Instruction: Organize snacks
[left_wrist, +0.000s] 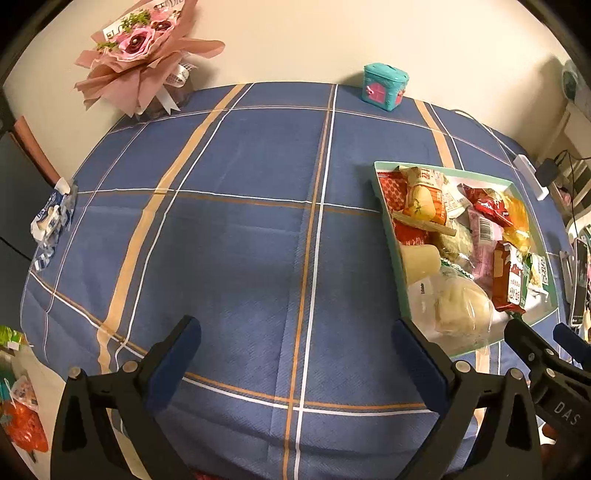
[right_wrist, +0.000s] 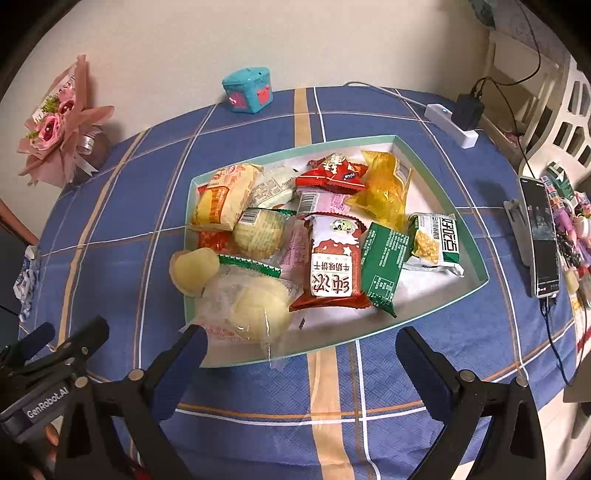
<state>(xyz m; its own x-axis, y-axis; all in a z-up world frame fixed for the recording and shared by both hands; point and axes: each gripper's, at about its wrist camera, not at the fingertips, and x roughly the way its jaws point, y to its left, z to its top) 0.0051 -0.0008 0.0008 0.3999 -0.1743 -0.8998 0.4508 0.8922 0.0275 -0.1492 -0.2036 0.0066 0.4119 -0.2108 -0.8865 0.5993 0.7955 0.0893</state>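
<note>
Left gripper (left_wrist: 295, 345) and right gripper (right_wrist: 301, 349) tilt steeply down over the tablecloth (left_wrist: 240, 229), fingers spread wide, nothing between them. Snacks (right_wrist: 334, 254) piled in tray (right_wrist: 476, 258), ahead of right gripper.

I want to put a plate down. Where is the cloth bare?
The widest bare patch of tablecloth lies between the bouquet, the crumpled wrapper and the snack tray. The tray is crowded; so is the edge beside the phone.

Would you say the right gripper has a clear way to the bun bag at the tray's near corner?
Probably yes: the right gripper is open and empty, the bun bag lies just ahead at the tray's near corner, and nothing sits between.
</note>
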